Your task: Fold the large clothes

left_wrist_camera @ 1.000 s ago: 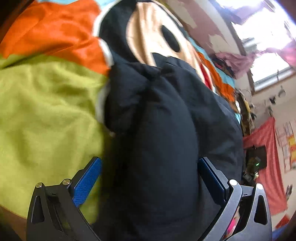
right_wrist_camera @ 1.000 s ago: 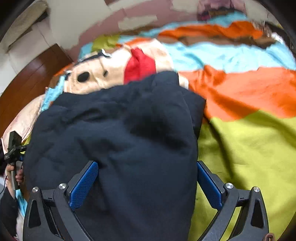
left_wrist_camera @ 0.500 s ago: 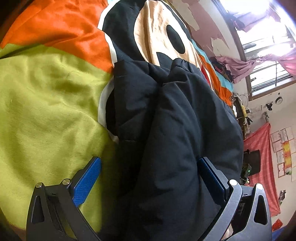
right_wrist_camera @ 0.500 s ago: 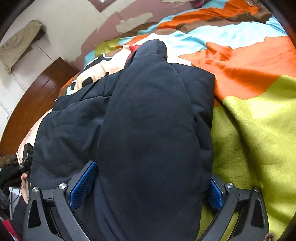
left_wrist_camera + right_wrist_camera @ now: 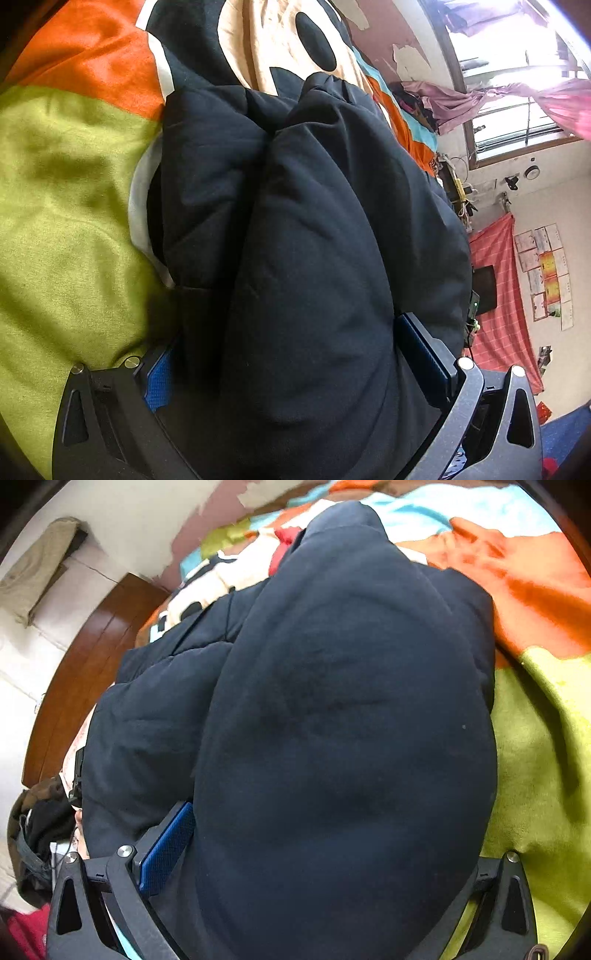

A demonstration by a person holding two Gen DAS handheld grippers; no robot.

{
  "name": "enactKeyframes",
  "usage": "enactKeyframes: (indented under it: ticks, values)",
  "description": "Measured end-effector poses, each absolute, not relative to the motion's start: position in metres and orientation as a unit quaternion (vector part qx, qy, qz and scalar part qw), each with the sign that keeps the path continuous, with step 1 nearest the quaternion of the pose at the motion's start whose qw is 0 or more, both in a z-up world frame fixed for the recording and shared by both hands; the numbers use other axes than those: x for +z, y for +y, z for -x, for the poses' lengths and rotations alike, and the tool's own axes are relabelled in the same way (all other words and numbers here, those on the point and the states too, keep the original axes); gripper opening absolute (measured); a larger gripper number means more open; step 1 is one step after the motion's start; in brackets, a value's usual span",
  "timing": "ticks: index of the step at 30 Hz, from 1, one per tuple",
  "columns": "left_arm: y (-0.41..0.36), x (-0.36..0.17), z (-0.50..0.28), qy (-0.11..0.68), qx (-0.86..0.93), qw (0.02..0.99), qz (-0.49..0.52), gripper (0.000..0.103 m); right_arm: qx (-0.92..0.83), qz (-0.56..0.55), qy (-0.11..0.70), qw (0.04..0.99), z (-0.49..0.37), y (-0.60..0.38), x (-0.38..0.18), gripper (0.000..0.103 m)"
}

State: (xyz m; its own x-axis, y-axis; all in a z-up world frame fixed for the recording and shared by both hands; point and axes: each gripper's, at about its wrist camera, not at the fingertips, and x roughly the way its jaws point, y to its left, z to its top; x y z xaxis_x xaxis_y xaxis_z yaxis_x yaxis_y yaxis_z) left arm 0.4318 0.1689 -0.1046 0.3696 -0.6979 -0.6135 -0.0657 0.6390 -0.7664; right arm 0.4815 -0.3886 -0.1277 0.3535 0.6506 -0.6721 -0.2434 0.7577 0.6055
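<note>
From my left tongs [image 5: 291, 373], spread wide, a thick fold of the dark padded jacket [image 5: 303, 258] fills the gap between the blue pads; I cannot tell whether they bite. My right tongs [image 5: 332, 856] show the same: one pad visible at 8 o'clock, the other buried under cloth, so their grip is unclear too. The jacket lies bunched on the bed's bright blanket [image 5: 66, 221], running toward 12 o'clock. To fold well, I judge both sides should rise and travel together, keeping the puffy layers from sliding. Around it: a wooden bed frame [image 5: 92, 657] at 10 o'clock on the right view, a window [image 5: 517, 74] at 1 o'clock on the left. The jacket's bulk hides its far edge.
</note>
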Motion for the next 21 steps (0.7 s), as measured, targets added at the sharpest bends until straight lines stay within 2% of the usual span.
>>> enactKeyframes:
  ticks: [5,11,13,15,17,20,21]
  values:
    - [0.168,-0.104,-0.429,0.518,-0.215,0.741,0.368,0.102,0.279,-0.212,0.476,0.807,-0.474,-0.391,-0.127,0.103]
    - [0.159,-0.095,-0.429,0.526,-0.191,0.745,0.362,0.1,0.222,-0.236,0.509,0.797,-0.477,-0.377,-0.119,0.103]
    - [0.155,-0.088,-0.425,0.527,-0.177,0.754,0.351,0.092,0.204,-0.248,0.516,0.794,-0.477,-0.373,-0.118,0.103]
    - [0.15,-0.082,-0.421,0.524,-0.169,0.764,0.337,0.08,0.191,-0.25,0.519,0.795,-0.477,-0.369,-0.115,0.103]
    - [0.149,-0.078,-0.415,0.518,-0.163,0.771,0.333,0.07,0.171,-0.247,0.521,0.799,-0.473,-0.362,-0.11,0.098]
    - [0.147,-0.073,-0.405,0.504,-0.141,0.782,0.339,0.052,0.132,-0.27,0.519,0.801,-0.466,-0.351,-0.097,0.078]
    - [0.145,-0.068,-0.401,0.494,-0.132,0.79,0.339,0.045,0.123,-0.275,0.515,0.802,-0.462,-0.35,-0.094,0.068]
